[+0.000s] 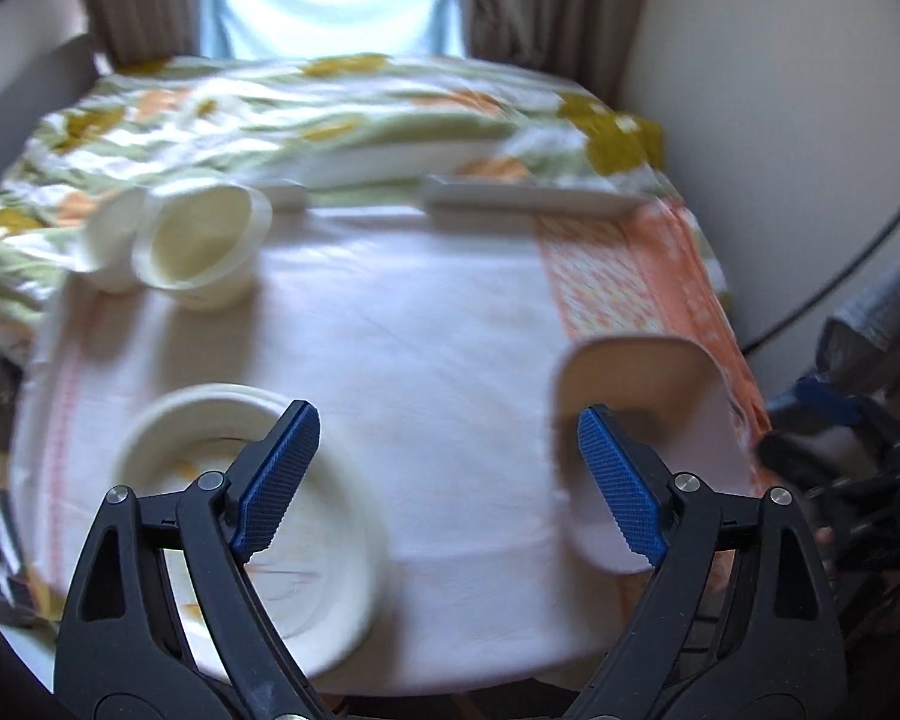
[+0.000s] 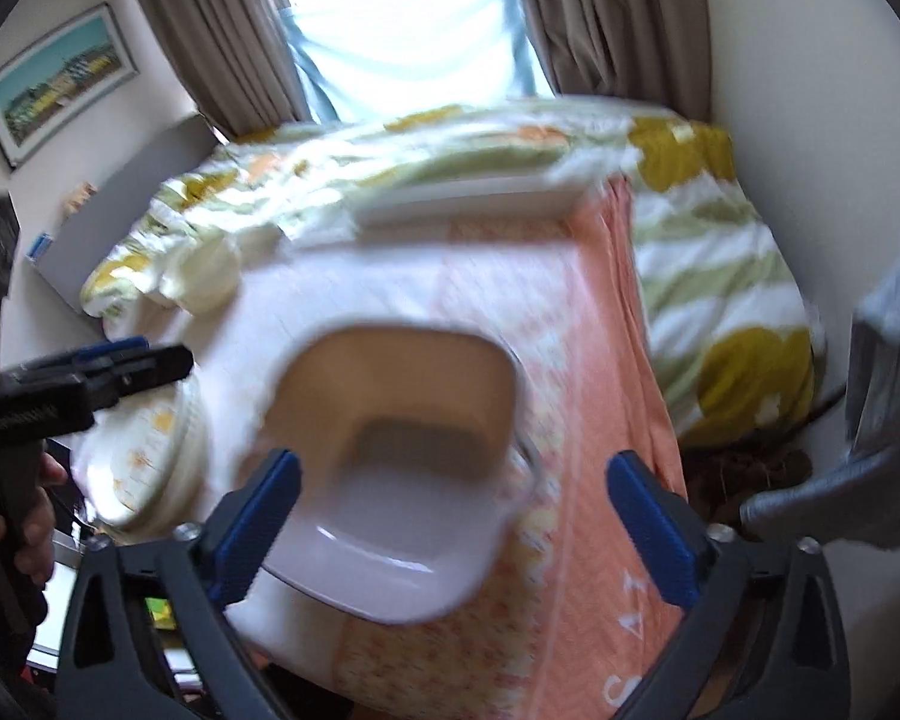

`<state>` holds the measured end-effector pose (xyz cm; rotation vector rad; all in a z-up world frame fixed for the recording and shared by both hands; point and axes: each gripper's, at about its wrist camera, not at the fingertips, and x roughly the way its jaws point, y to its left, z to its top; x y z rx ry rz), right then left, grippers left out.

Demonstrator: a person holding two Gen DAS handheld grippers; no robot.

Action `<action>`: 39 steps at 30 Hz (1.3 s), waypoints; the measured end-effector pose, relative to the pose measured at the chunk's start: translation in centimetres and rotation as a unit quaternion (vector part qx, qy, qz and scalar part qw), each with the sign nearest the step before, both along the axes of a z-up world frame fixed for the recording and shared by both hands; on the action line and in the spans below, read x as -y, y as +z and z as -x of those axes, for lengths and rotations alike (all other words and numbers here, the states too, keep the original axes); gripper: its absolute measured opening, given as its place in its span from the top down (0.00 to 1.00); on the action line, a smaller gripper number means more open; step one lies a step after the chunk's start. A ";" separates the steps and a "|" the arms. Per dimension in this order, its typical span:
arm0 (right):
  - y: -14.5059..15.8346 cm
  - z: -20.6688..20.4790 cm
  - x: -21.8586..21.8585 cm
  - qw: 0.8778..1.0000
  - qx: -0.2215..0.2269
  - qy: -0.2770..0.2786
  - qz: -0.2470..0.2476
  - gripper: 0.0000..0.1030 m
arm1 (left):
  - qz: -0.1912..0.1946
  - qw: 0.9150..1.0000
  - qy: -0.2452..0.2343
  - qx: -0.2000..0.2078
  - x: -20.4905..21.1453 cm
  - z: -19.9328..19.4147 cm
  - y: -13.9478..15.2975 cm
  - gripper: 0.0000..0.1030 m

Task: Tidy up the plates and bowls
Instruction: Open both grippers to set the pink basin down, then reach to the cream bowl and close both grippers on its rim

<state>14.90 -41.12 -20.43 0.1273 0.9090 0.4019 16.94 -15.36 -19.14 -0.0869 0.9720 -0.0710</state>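
I am holding my left hand-held gripper (image 1: 449,480) with its blue pads spread wide and nothing between them; it is hanging above the cloth-covered surface (image 1: 426,312). Under its left finger a round white plate (image 1: 330,540) with a faint orange print is lying flat on the white cloth, near the front edge. Off to the right a square bowl (image 1: 636,384) with a tan inside is sitting on the same cloth, close to the orange patterned strip (image 1: 624,276).

My right hand-held gripper (image 2: 453,522) is also standing wide, and its pads are not pressing on anything. The square bowl (image 2: 402,456) is lying below and between its fingers, resting on the cloth and free of both pads. In that view my left hand-held gripper (image 2: 120,366) is showing at the left edge, above the round plate (image 2: 150,456).

Farther back on the left, a stack of round white bowls (image 1: 198,240) is lying tipped on its side, mouth toward me, with another white piece just behind it. A shallow white rectangular dish (image 1: 534,195) is sitting at the far edge of the cloth, and a larger white dish (image 1: 402,159) is just beyond it against the flowered quilt (image 1: 210,114); blur is keeping me from telling their shapes more closely. Brown curtains (image 2: 606,12) are framing a bright window (image 2: 402,18) behind.
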 end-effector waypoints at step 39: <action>-6.7 -19.3 -30.3 0.985 -0.173 0.014 -0.008 0.65 | 0.137 0.986 0.025 -0.092 -25.2 -15.9 -9.7 0.53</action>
